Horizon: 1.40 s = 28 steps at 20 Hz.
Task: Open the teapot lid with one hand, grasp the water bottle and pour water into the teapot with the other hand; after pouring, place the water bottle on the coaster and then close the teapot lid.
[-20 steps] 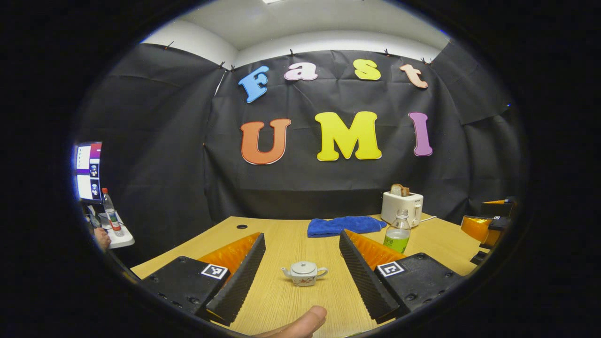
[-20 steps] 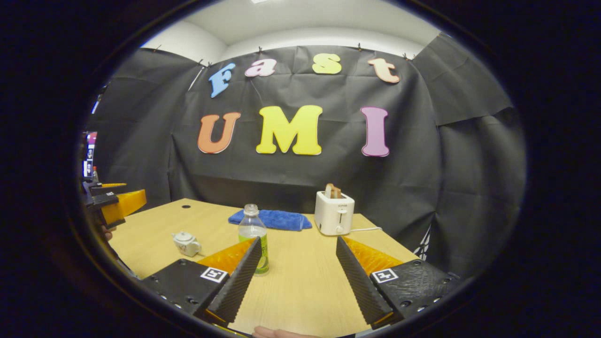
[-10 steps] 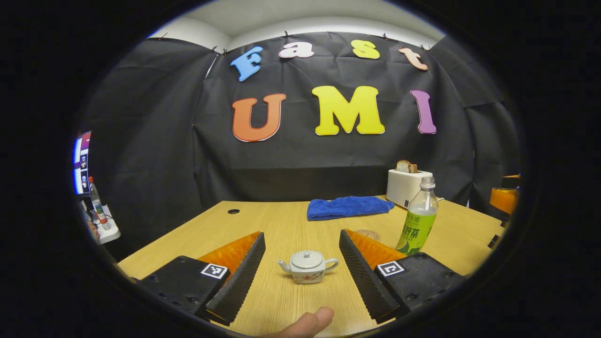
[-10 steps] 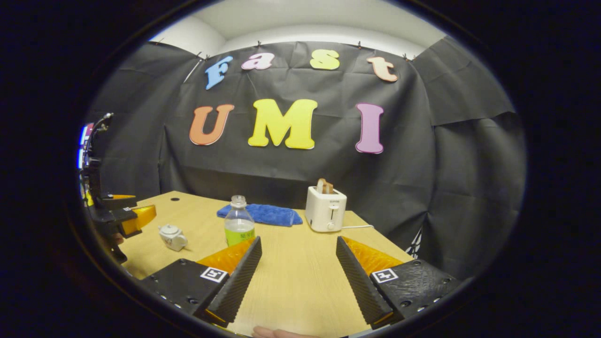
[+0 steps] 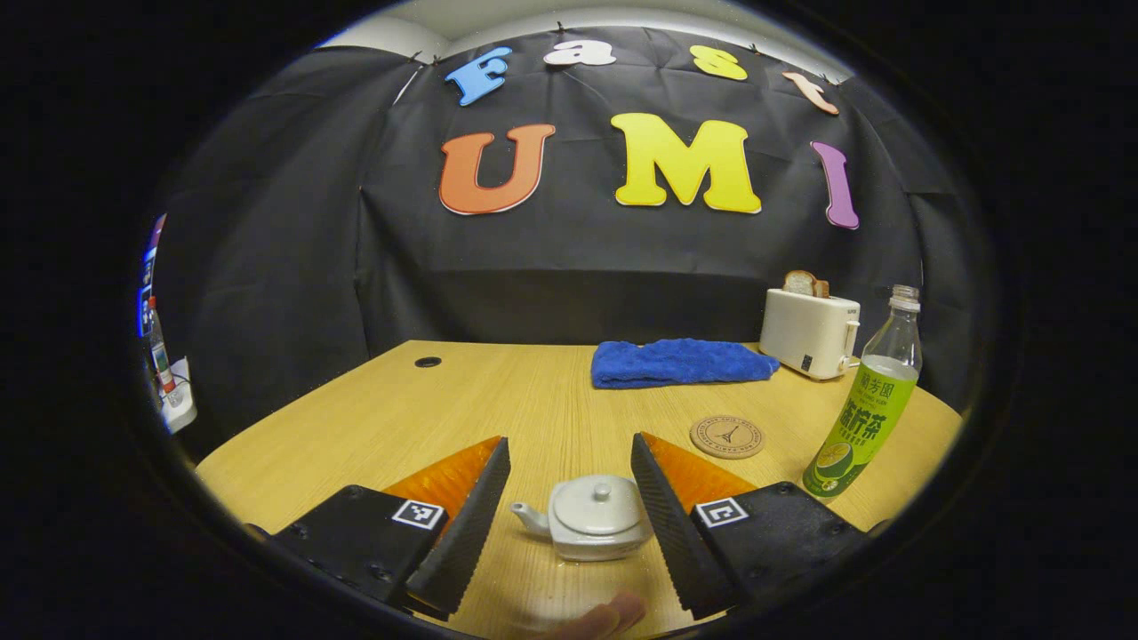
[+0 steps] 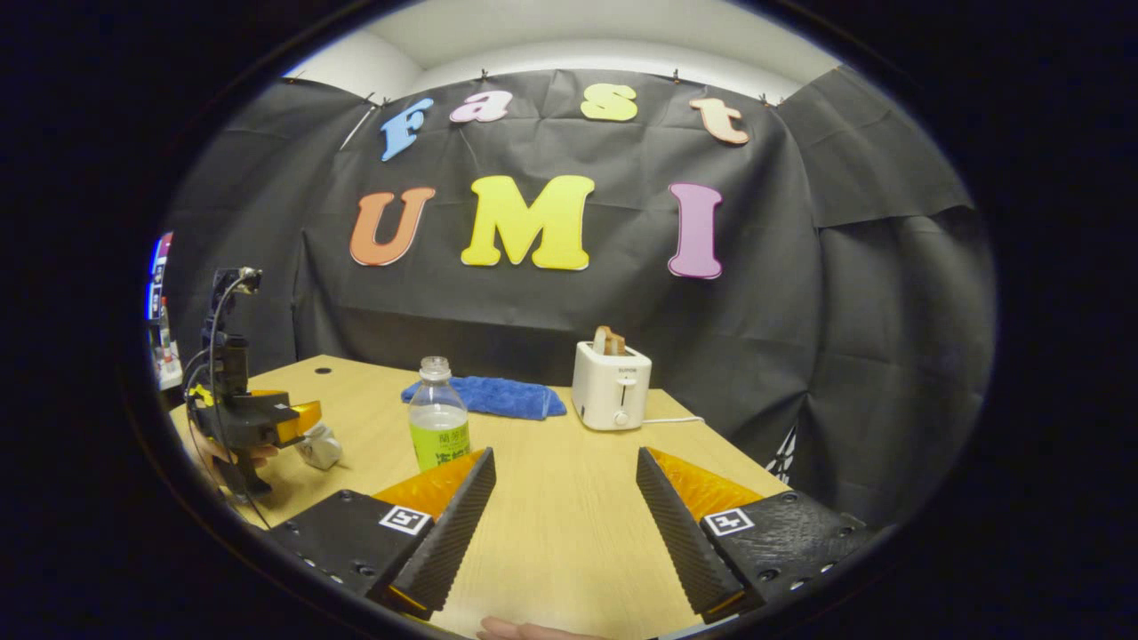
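- The left gripper has its fingers wide apart. The teapot sits on the table in the gap between them.
- The right finger is just beside the pot's body. I cannot tell if it touches. The left finger is a little way from the spout.
- The lid is on the pot, with its small knob on top. Nothing grips it.
- A fingertip of the person's hand shows at the bottom of the left gripper view.
- The right gripper also has its fingers wide apart. They hold nothing. Bare table lies between them.
- In the right gripper view, the bottle stands upright past the left finger, and that finger hides its bottom. It has green drink in it and no cap.
- In the left gripper view, the bottle stands to the right of the pot, well apart from it.
- The coaster is round and flat. It lies between the pot and the bottle, a bit farther back. Nothing is on it.
- A blue cloth lies at the back of the table. A white toaster with bread in it stands next to the cloth.
- In the right gripper view, the left gripper is far off at the left, right by the pot.
- Nothing stands between the right gripper and the bottle.
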Each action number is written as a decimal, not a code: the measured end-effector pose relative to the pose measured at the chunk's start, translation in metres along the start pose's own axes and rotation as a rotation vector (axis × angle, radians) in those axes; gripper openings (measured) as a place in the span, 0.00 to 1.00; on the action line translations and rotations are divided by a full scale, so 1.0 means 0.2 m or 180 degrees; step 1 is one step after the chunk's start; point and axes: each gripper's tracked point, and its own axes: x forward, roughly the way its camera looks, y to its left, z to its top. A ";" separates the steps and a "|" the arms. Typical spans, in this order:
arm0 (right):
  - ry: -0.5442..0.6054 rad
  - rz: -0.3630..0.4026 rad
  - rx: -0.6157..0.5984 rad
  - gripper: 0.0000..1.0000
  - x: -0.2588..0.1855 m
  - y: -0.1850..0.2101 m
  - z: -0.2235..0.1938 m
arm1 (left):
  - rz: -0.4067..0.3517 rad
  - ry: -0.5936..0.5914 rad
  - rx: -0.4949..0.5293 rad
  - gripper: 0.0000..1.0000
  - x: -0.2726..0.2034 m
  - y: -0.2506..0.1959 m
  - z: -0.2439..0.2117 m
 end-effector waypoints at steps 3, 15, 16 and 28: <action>0.0057 0.0027 -0.0050 0.95 0.02 0.03 -0.03 | -0.0052 0.0044 0.0000 0.80 0.01 -0.04 -0.02; 0.0132 0.0076 -0.0138 0.95 0.03 0.07 -0.08 | 0.0028 0.0058 0.0207 0.16 0.04 -0.05 -0.02; 0.0132 0.0078 -0.0139 0.96 0.04 0.08 -0.08 | 0.0044 0.0074 0.0236 0.08 0.04 -0.05 -0.03; 0.0027 0.0434 0.0012 0.95 0.06 0.23 -0.10 | -0.0138 -0.0188 0.0038 0.04 -0.29 -0.09 0.30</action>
